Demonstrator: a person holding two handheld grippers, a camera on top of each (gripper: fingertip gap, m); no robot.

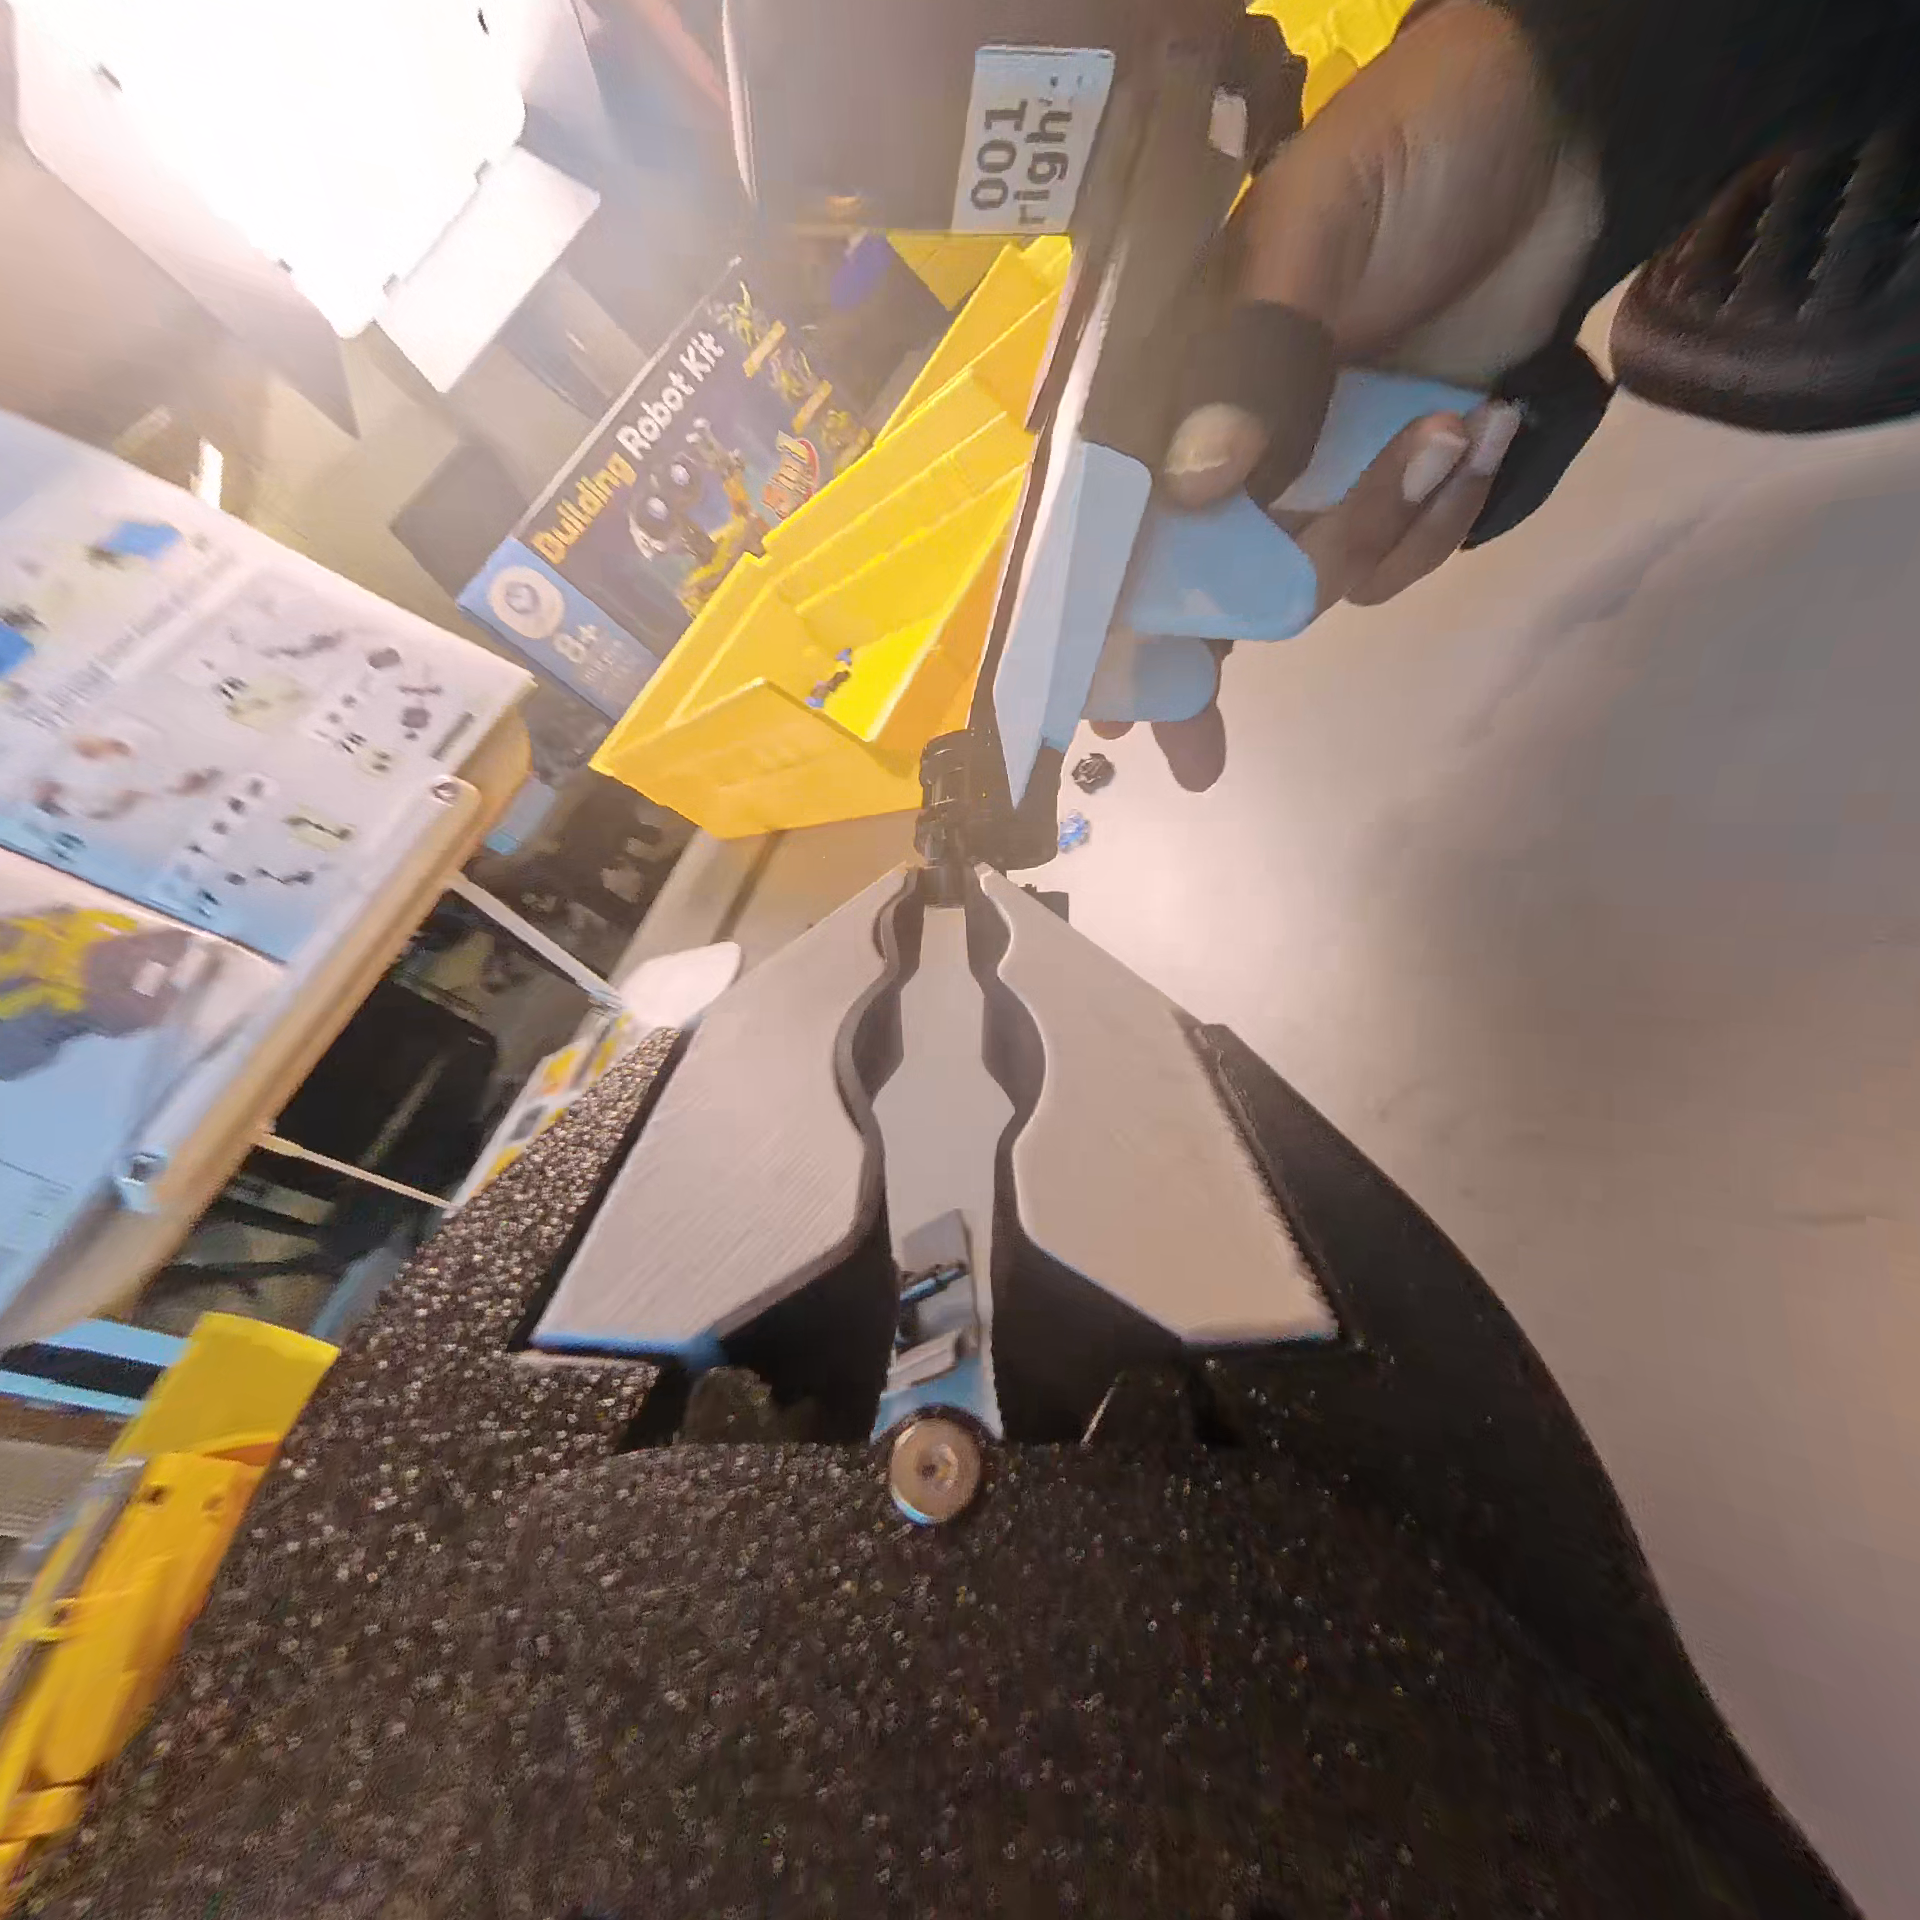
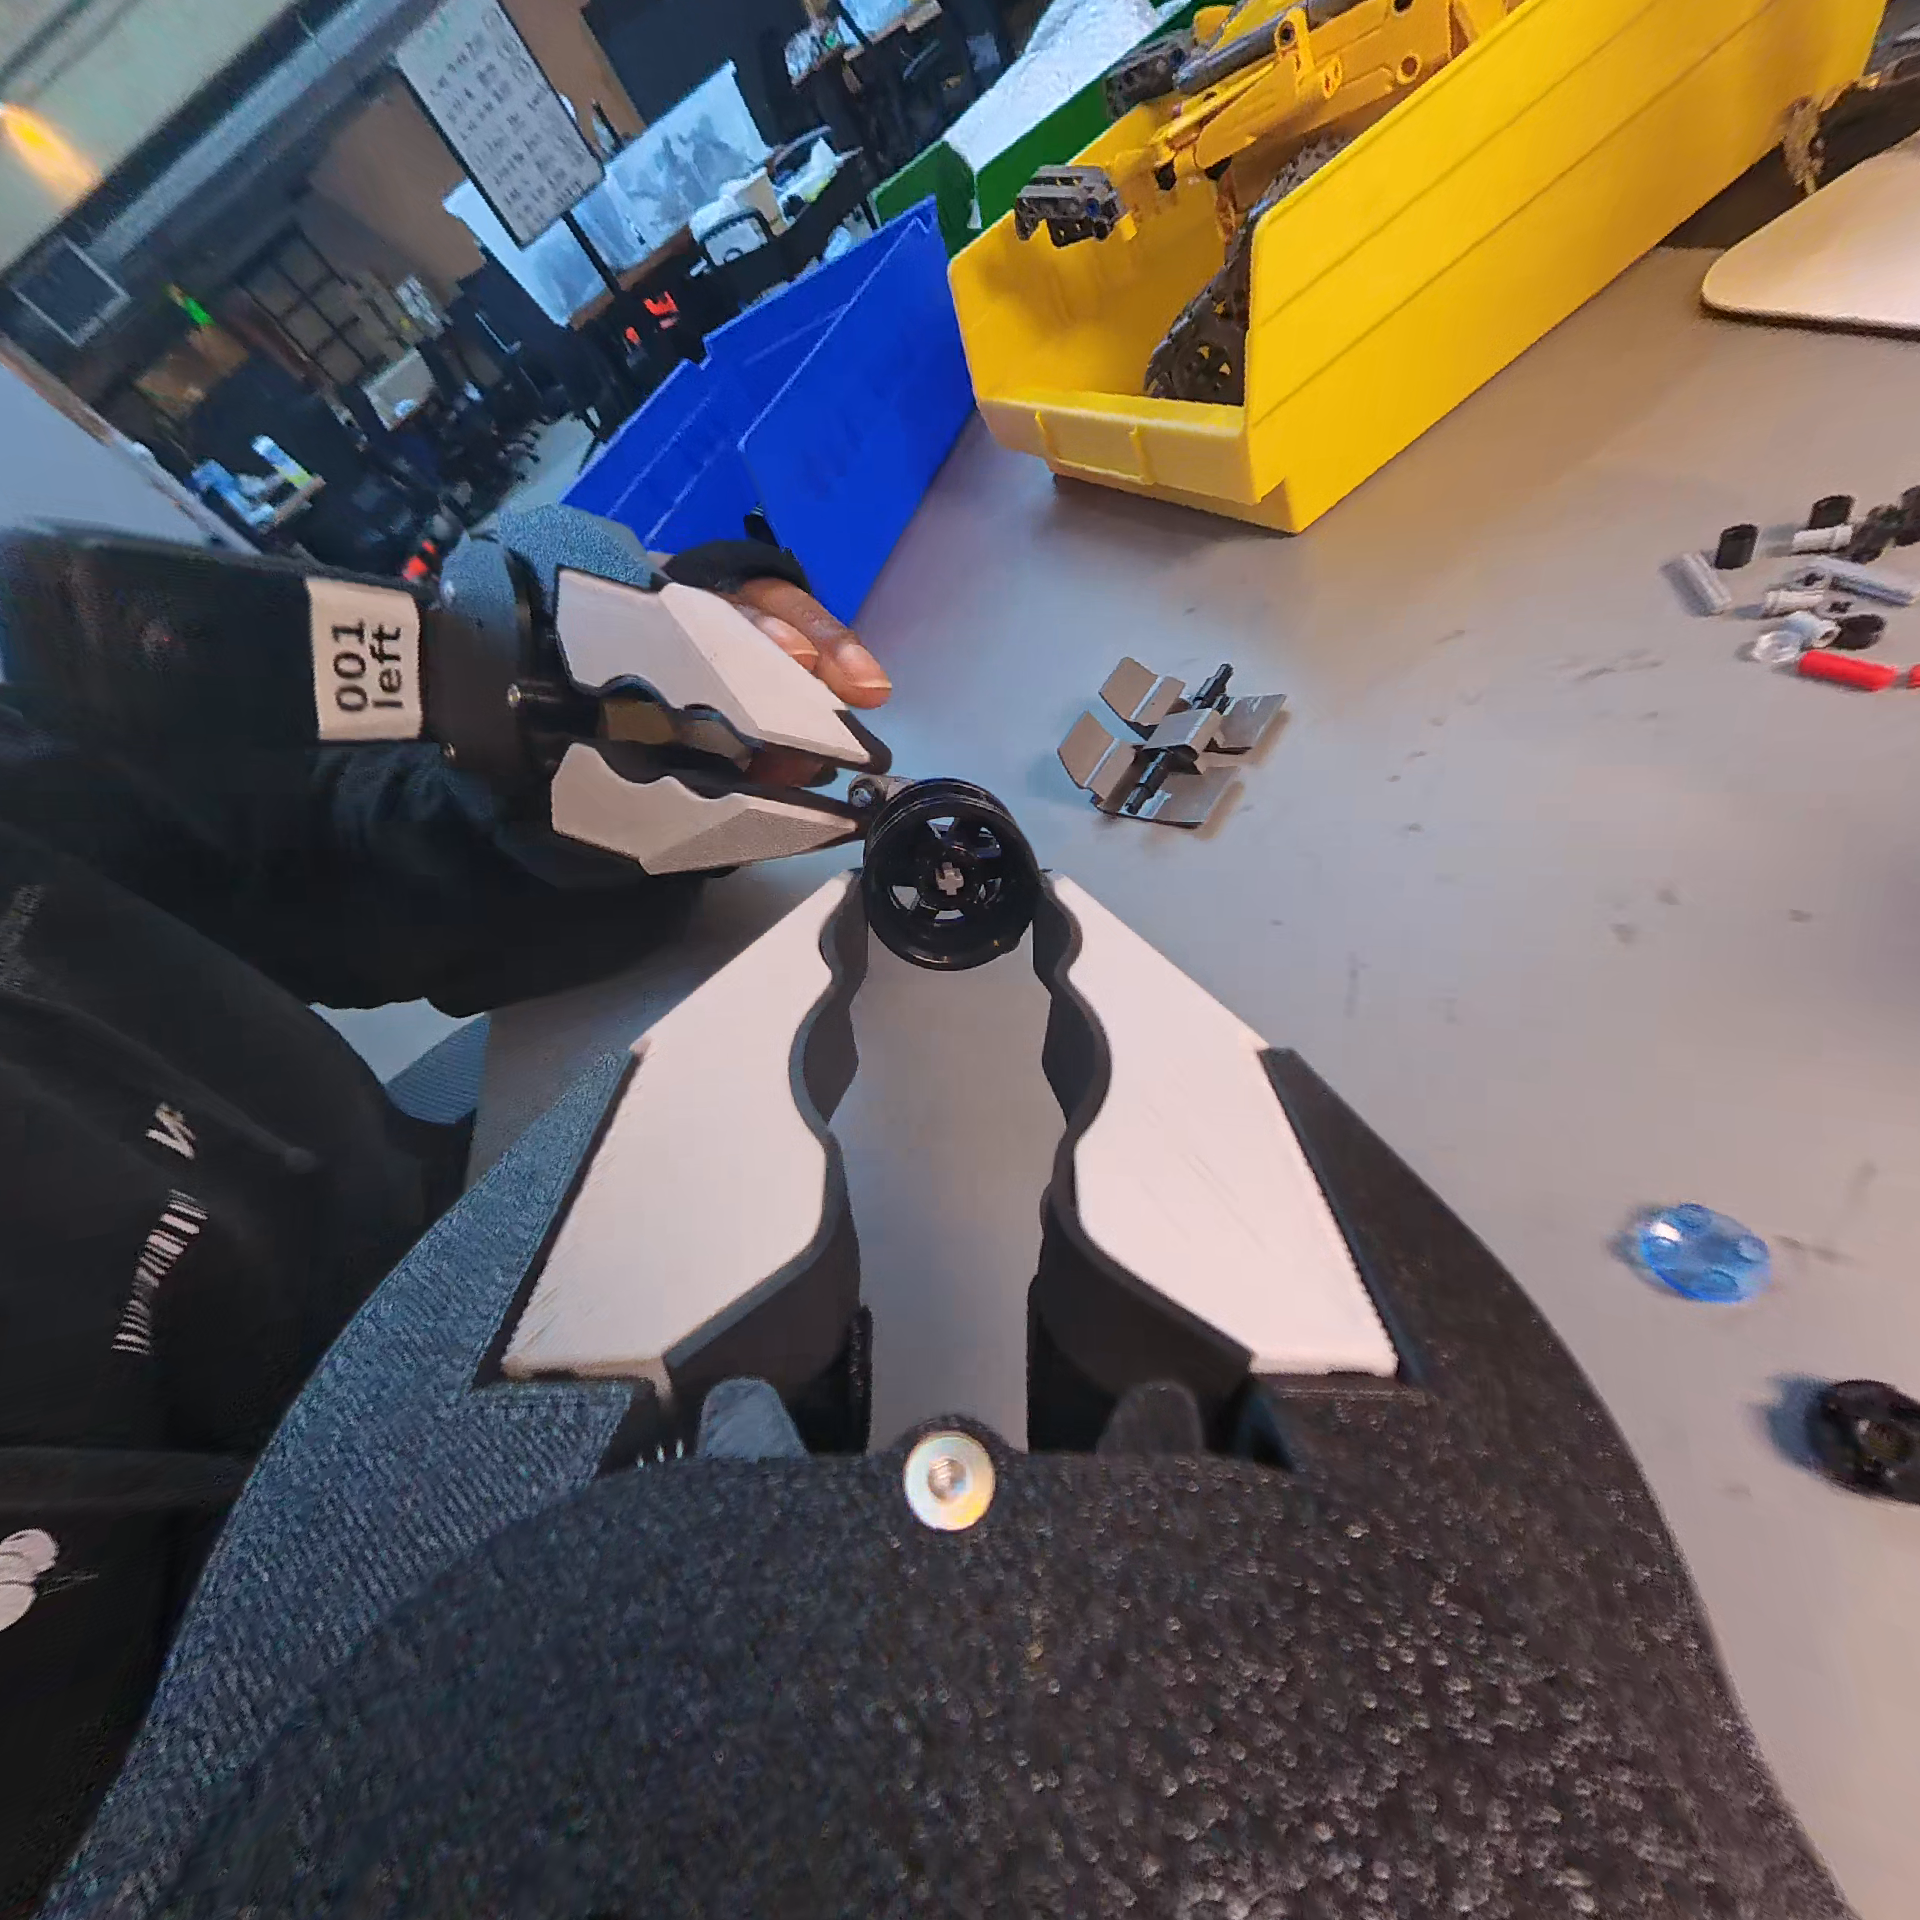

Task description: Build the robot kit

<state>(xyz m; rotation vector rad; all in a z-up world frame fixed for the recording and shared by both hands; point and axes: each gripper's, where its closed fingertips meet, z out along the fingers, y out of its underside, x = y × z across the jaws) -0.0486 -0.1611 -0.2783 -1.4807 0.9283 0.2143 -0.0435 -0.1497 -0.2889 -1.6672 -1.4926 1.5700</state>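
A black toy wheel rim [image 2: 935,920] is held above the grey table [image 2: 1455,935], between the fingertips of my right gripper [image 2: 949,896], which is shut on it. My left gripper [image 2: 860,798] comes in from the left and is shut on a small dark pin [image 2: 868,792] at the wheel's back side. In the left wrist view my left gripper [image 1: 943,883] pinches that pin [image 1: 943,868] just below the wheel [image 1: 951,784]. The right gripper [image 1: 992,816] shows edge-on above it, held by a gloved hand [image 1: 1382,260].
A yellow bin [image 2: 1351,343] with a yellow and black toy model stands at the back, with blue bins [image 2: 831,436] to its left. A grey tread piece [image 2: 1174,743], small loose parts [image 2: 1808,603], a clear blue disc [image 2: 1696,1265] and a black round part [image 2: 1870,1439] lie on the table. A kit box [image 1: 675,468] and an instruction sheet [image 1: 208,675] show in the left wrist view. Both grippers' tips are close together, under 4 cm apart.
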